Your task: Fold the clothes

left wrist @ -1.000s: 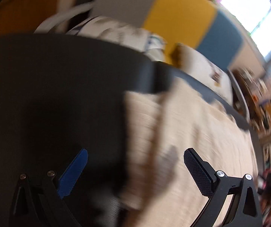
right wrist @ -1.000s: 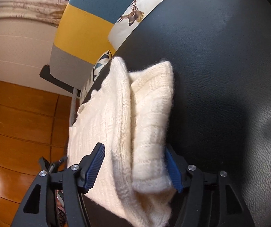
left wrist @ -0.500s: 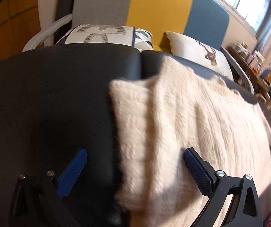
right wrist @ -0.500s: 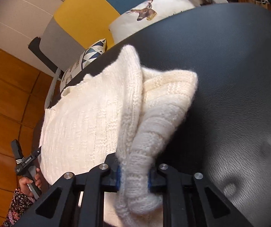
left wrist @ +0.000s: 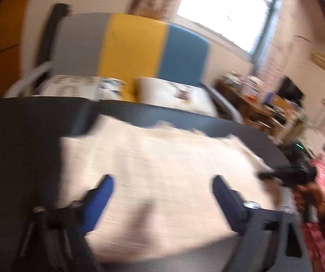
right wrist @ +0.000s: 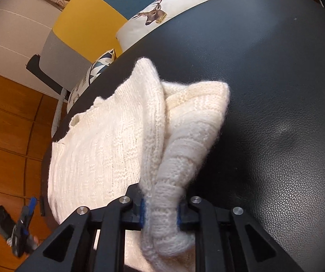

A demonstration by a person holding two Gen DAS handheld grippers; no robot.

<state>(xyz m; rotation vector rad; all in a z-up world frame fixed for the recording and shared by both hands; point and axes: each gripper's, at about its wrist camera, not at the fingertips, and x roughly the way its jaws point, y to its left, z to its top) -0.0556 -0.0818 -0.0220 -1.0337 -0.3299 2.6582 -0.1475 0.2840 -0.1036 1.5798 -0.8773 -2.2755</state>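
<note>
Across the black leather table (right wrist: 275, 72) lies the cream knitted sweater (right wrist: 99, 149), spread over the table's left half as the right wrist view has it, with bare leather to its right. Beyond the far edge of the table stands a sofa with a grey, yellow and blue back (left wrist: 130, 47), and two cushions sit against it: a white one printed with a deer's head (right wrist: 162, 20) and a patterned one with dark triangles (right wrist: 101, 65) farther left. Orange wood floor (right wrist: 6, 122) shows to the left of the table in the right wrist view. A bright window (left wrist: 226, 6) and a cluttered wooden desk (left wrist: 255, 99) fill the far right of the blurred left wrist view.

Near the right wrist camera, one part of the sweater is gathered into a thick roll, and the right gripper (right wrist: 160, 210) pinches that roll between its blue pads, the fingers pressed in on the knit from both sides. The bunched part rises from the table towards the gripper, while the rest of the garment lies flat.

The left gripper (left wrist: 162, 201) is over the near edge of the sweater with its blue-padded fingers (left wrist: 96, 201) spread wide and nothing between them; motion blur hides whether they touch the knit.
</note>
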